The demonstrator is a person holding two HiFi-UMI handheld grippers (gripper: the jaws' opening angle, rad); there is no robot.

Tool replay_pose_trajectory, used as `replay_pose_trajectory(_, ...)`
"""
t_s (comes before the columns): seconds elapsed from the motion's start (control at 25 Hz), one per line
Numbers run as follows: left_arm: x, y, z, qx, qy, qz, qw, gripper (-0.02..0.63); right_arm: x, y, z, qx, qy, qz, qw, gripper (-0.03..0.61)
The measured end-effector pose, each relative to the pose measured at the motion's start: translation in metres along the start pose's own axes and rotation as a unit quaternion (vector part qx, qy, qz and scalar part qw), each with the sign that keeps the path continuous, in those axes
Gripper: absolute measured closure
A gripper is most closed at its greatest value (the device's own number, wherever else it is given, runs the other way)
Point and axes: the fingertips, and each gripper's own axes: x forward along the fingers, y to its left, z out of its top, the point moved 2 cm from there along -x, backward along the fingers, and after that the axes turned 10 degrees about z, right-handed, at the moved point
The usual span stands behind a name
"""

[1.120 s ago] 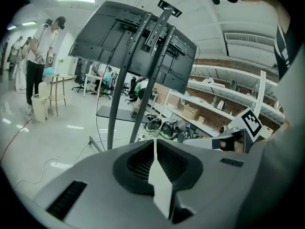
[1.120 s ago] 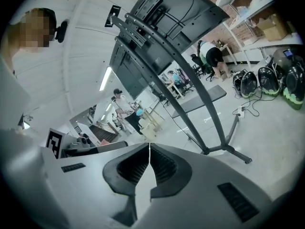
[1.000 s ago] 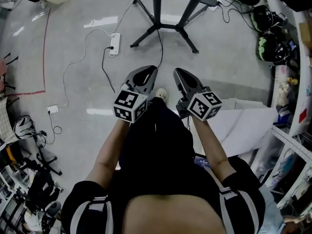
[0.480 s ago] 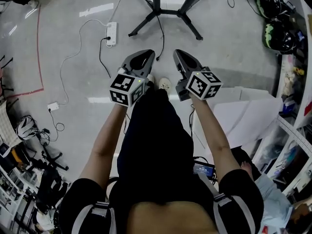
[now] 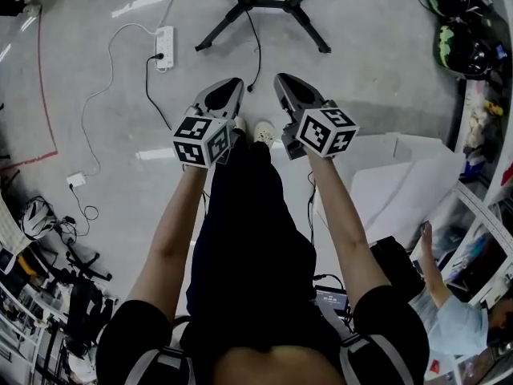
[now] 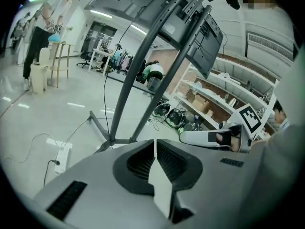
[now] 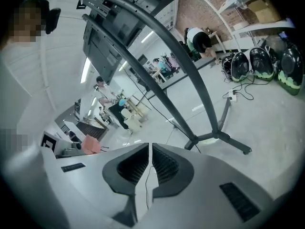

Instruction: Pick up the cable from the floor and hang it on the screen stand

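On floor ahead, thin black cable [image 5: 256, 54]: likely light, limp; grasp near free end; left gripper [image 5: 234, 87], right gripper [image 5: 282, 83] clenched, empty.

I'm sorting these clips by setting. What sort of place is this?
Probably a lab or workshop rather than a home: a screen stand on a bare grey floor, a power strip lying loose, and helmets near cluttered storage shelves.
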Motion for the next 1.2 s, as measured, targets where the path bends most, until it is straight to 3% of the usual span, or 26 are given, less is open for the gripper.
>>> replay_pose_trajectory(0.52,0.087,0.061,-0.093,-0.037,0.033,0.030,0.9983,0.591,0.070,-0.103,-0.101,-0.001,0.056,-0.039,0.998,0.552)
replay_pose_trajectory(0.84,0.144,0.094,-0.180,-0.052,0.081,0.017,0.9952,0.591,0.109,-0.174,-0.178,0.031,0.082,-0.055,0.995,0.551)
replay_pose_trajectory(1.2,0.196,0.127,-0.262,-0.056,0.114,0.013,0.9919,0.591,0.148,-0.245,-0.260,0.016,0.133,-0.080,0.988,0.529)
